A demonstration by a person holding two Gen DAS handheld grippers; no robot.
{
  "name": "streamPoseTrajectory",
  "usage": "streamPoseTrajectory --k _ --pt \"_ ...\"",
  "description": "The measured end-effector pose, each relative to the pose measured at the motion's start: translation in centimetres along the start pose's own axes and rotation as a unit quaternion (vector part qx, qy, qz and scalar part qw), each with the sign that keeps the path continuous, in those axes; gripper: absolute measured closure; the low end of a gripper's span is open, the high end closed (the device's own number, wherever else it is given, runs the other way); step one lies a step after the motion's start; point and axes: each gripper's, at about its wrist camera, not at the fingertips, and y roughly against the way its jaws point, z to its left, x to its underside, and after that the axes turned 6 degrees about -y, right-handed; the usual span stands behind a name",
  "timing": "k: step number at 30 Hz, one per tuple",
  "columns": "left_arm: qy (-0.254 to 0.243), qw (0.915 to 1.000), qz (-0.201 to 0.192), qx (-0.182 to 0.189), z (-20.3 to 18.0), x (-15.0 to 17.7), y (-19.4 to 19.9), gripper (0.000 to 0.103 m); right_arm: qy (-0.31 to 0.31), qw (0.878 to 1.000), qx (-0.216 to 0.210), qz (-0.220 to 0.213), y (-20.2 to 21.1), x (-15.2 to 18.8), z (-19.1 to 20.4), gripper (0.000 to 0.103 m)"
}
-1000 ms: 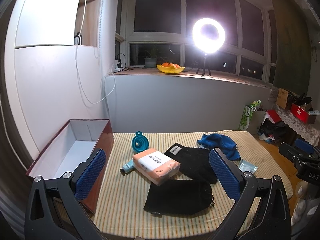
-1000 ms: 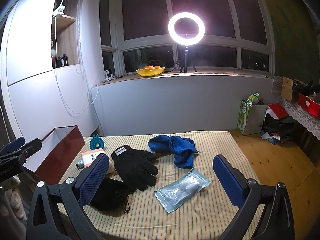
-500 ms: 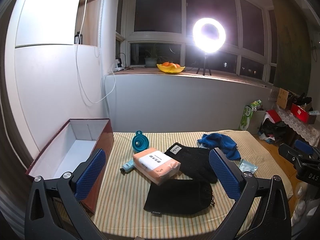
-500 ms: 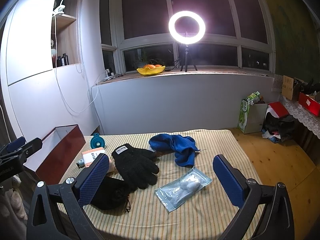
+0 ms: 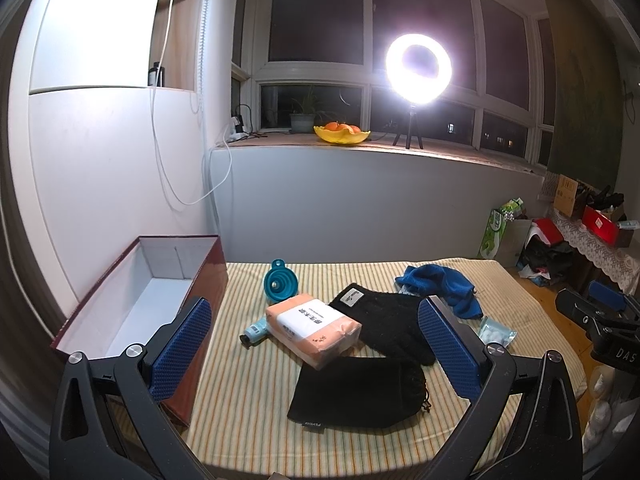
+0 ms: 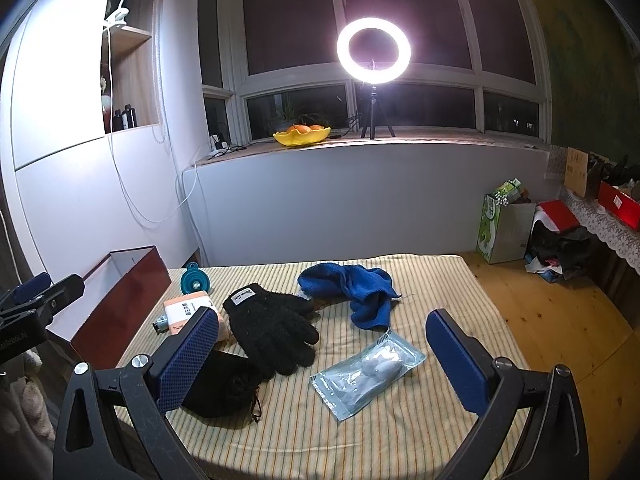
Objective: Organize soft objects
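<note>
On the striped table lie a black glove (image 5: 384, 320) (image 6: 272, 332), a black drawstring pouch (image 5: 356, 392) (image 6: 224, 388), a blue cloth (image 5: 444, 284) (image 6: 352, 284), a pink tissue pack (image 5: 312, 328) (image 6: 188, 312) and a clear bag of cotton balls (image 6: 368, 372) (image 5: 496, 332). An open dark-red box (image 5: 132, 308) (image 6: 120, 296) stands at the left edge. My left gripper (image 5: 316, 352) is open and empty, held above the pouch. My right gripper (image 6: 324, 360) is open and empty, above the cotton bag.
A teal funnel (image 5: 280, 282) and a small tube (image 5: 254, 330) lie beside the tissue pack. A ring light (image 6: 374, 52) and a yellow fruit bowl (image 6: 302, 136) stand on the windowsill. Bags and clutter (image 6: 552, 232) sit on the wooden floor to the right.
Both grippers have stayed open and nearly still; the views have shifted only slightly. Nothing on the table has moved.
</note>
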Motion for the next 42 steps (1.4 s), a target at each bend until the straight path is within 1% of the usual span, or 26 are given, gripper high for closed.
streamPoseTrajectory --k 12,19,22,25,28,33,35,40,42 --pt "0.0 1.0 0.001 0.0 0.1 0.2 0.0 0.0 0.0 1.0 0.0 0.004 -0.2 0.2 0.0 0.001" --pt "0.003 0.9999 0.014 -0.005 0.5 1.1 -0.6 0.0 -0.004 1.0 -0.002 0.014 -0.7 0.3 -0.3 0.001" --pt "0.011 0.9996 0.026 -0.005 1.3 1.5 -1.0 0.0 -0.01 1.0 -0.007 0.01 -0.7 0.3 -0.6 0.001" --pt "0.013 0.9992 0.035 -0.013 2.1 2.2 -1.1 0.0 -0.011 1.0 -0.012 0.015 -1.0 0.4 -0.8 0.001" --pt "0.014 0.9983 0.052 -0.023 3.0 3.1 -1.4 0.0 -0.009 0.999 -0.025 0.025 -1.4 0.6 -0.9 0.001" --pt "0.031 0.9954 0.087 -0.025 4.8 5.2 -2.2 0.0 -0.019 0.998 -0.049 0.045 -2.2 1.1 -1.5 0.001" --pt "0.033 0.9944 0.098 -0.021 5.0 6.0 -2.3 0.0 -0.033 0.996 -0.064 0.059 -2.8 1.2 -1.9 0.001" --pt "0.041 0.9908 0.129 0.007 5.1 7.4 -3.4 0.001 -0.048 0.99 -0.092 0.098 -4.0 1.8 -2.2 0.001" --pt "0.041 0.9892 0.139 0.017 4.9 7.9 -3.8 0.003 -0.052 0.988 -0.096 0.105 -4.3 2.0 -2.3 0.001"
